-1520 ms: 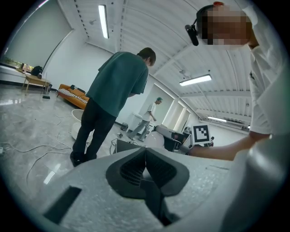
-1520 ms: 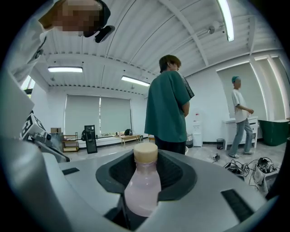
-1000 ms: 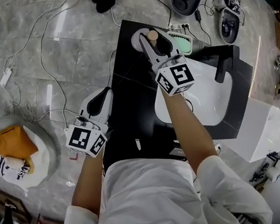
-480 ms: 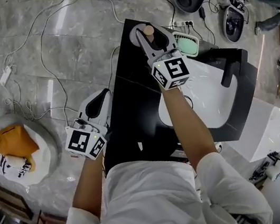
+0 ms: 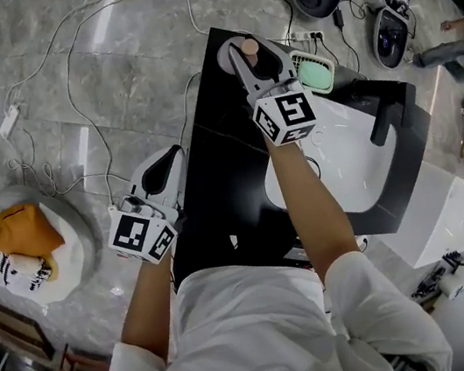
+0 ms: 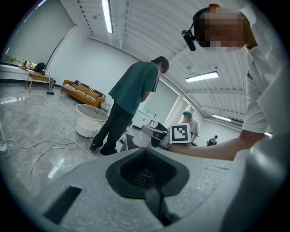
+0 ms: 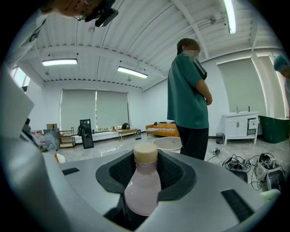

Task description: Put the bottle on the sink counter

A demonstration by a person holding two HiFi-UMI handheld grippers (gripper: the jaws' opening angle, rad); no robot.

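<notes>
A pale pink bottle (image 7: 142, 186) with a beige cap (image 5: 249, 46) stands upright between the jaws of my right gripper (image 5: 250, 56), which is shut on it. The bottle is over the far left corner of the black sink counter (image 5: 215, 165); whether its base touches the top is hidden. My left gripper (image 5: 175, 153) hangs beside the counter's left edge, over the floor. Its jaws are shut together with nothing between them (image 6: 145, 174). In the left gripper view the bottle (image 6: 139, 138) shows in the right gripper in the distance.
A white basin (image 5: 348, 164) with a black faucet (image 5: 385, 119) fills the counter's right half. A green-and-white item (image 5: 315, 73) lies at its far edge. Cables cross the floor (image 5: 89, 81); a round white table (image 5: 66, 254) stands left. A person in green (image 7: 188, 97) stands beyond the counter.
The right gripper with the bottle has edged slightly farther toward the counter's far corner. The left gripper has stayed where it was.
</notes>
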